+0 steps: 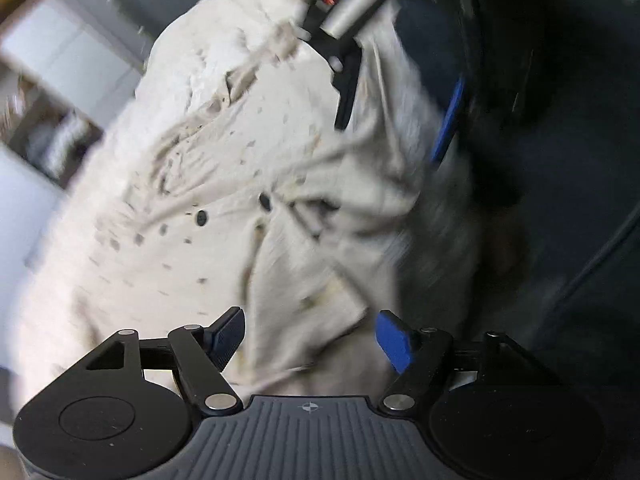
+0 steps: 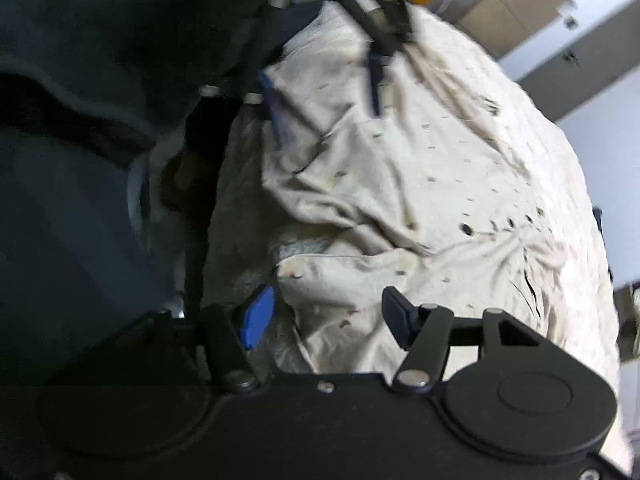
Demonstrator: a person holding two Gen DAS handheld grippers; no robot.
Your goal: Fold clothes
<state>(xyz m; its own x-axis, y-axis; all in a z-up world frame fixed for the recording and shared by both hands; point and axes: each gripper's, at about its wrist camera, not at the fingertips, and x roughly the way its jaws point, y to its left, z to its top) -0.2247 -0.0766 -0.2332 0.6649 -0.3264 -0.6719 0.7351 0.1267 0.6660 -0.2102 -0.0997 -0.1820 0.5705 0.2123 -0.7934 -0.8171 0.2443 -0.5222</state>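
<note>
A cream garment [image 1: 240, 160] with small dark eyelets and dark buttons lies crumpled and spread out under both grippers; the right wrist view shows it too [image 2: 440, 160]. My left gripper [image 1: 310, 336] hangs open just above its near folds, pads clear of the cloth. The right wrist view has the left gripper [image 2: 324, 96] at the top, also open. My right gripper [image 2: 328, 316] stands open over a folded edge of the garment, nothing pinched. It shows at the top of the left wrist view [image 1: 396, 120], fingers apart. Both frames are blurred.
A person's dark clothing [image 1: 560, 120] fills the right of the left wrist view and the left of the right wrist view [image 2: 80, 80]. White cabinets [image 1: 60, 60] stand beyond the garment. A cardboard box [image 2: 512, 4] sits at the back right.
</note>
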